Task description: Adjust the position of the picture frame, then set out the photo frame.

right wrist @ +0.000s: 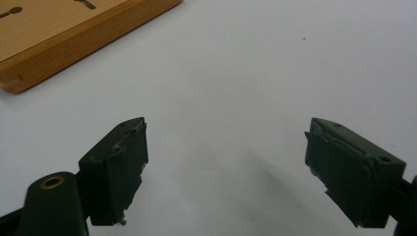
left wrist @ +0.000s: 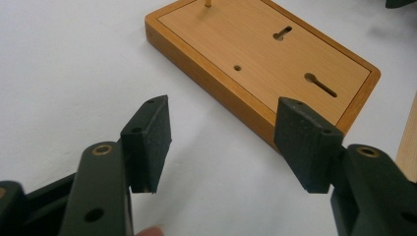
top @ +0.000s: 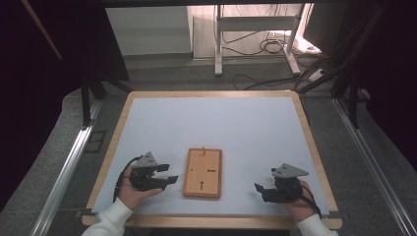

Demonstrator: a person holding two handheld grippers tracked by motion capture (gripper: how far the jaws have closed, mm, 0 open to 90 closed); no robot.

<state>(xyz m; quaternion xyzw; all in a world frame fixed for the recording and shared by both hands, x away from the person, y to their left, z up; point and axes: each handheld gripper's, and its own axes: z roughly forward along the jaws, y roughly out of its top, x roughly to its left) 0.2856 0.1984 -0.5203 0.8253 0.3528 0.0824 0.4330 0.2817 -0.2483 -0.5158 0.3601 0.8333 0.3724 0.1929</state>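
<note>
A flat wooden board [top: 202,173] lies on the white table top near the front edge, between my two hands. It has keyhole slots, a small hole and a thin brass pin standing at its far end. Close up, the board [left wrist: 265,64] sits just beyond my left gripper [left wrist: 223,142], whose jaws stand wide apart with nothing between them. From above, the left gripper [top: 167,174] rests left of the board. My right gripper [top: 260,191] rests to the board's right, open and empty. Its jaws [right wrist: 226,167] hover over bare table, with the board's corner [right wrist: 74,34] at upper left.
The table [top: 211,118] has a wooden rim and a white surface stretching far back. Beyond it are a white metal stand [top: 255,34] and loose cables [top: 275,46] on the floor. Aluminium rails [top: 64,172] run along both sides.
</note>
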